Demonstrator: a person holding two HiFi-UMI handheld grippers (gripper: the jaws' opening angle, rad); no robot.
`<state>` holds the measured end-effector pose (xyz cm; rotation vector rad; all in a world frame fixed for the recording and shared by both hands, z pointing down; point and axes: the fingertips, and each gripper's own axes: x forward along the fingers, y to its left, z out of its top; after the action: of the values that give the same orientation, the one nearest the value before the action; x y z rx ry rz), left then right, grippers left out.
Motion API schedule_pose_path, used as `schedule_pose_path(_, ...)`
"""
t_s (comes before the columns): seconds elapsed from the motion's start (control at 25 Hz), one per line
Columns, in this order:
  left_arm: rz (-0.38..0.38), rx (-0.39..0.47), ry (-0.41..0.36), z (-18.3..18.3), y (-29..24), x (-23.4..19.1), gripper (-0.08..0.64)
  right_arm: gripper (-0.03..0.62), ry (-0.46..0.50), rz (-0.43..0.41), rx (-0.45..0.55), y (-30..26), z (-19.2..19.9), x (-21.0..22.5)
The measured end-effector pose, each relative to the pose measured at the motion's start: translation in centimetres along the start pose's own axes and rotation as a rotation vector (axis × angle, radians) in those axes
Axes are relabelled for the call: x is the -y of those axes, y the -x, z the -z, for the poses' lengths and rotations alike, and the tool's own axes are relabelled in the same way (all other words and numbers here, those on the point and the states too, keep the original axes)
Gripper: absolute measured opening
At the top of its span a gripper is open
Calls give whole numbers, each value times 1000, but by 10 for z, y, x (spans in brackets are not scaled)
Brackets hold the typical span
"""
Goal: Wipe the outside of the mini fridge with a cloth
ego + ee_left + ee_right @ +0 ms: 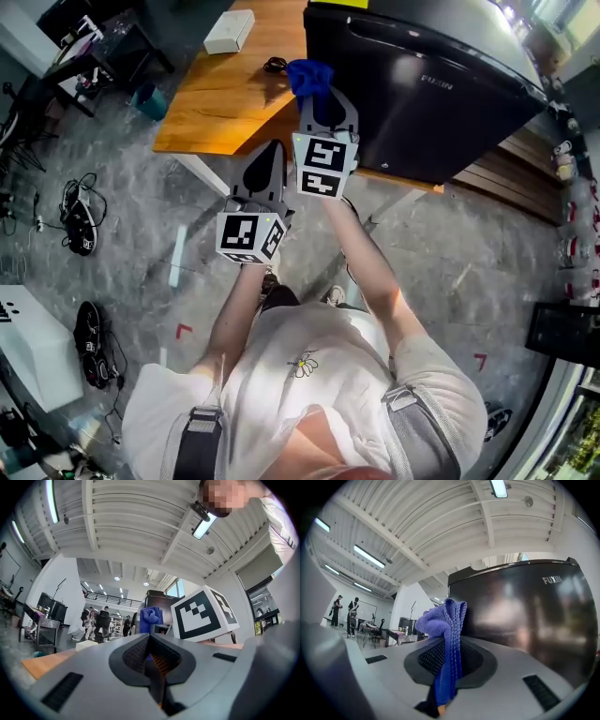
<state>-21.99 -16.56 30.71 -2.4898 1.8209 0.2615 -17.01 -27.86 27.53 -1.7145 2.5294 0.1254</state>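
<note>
got a blue cloth [309, 75] pinched tight in the right gripper [317, 94], top middle of the head view, with a bunched wad poking out past the jaws. same story in the right gripper view: a fold of it clamped between both jaws, standing up at centre frame in front of the dark glossy face of the mini fridge [422, 94]. can't tell if cloth and fridge are actually touching, but definitely right up beside the fridge's left edge.

found the fridge itself in the upper right of the head view, sitting on a wooden worktop [225, 103], black all over, with pale lettering near the top corner of its front.

then the left gripper [270, 155], mid frame, lower and a bit left of the right one, hanging just off the worktop's near edge. jaws pressed together in its own view. looking past them there, seeing the right gripper's marker cube [201, 616] right of centre, the cloth sticking up just left of it and the dark fridge behind both.

also on the worktop: a white box [230, 31] at the very top of the head view and a small black tangle [275, 65] just left of the cloth. down the left side, only grey floor [141, 187] with some loose cables [80, 220].
</note>
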Motion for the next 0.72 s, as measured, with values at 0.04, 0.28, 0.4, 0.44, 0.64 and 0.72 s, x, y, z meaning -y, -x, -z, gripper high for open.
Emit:
schedule_pose_path(0.04,-3,2,0,1,0,3,5,61,4,-1,0,0,1,2)
schedule_pose_path(0.28,-10,8,-2,3,2,18,5,61,17,24,-1,18,4,27)
schedule_pose_path(0.4,-4,11,5,6,0,30,5,61,21,53,5,33,3,52)
schedule_pose_path(0.44,3,10,8,8,-2,35,5,61,21,65,11,38,2,62)
schedule_pose_path(0.64,42,-6,26,19,-9,63,5,61,49,132,8,68,4,115)
schedule_pose_path(0.72,59,-13,31,22,-14,76,5,61,68,164,-3,80,6,141)
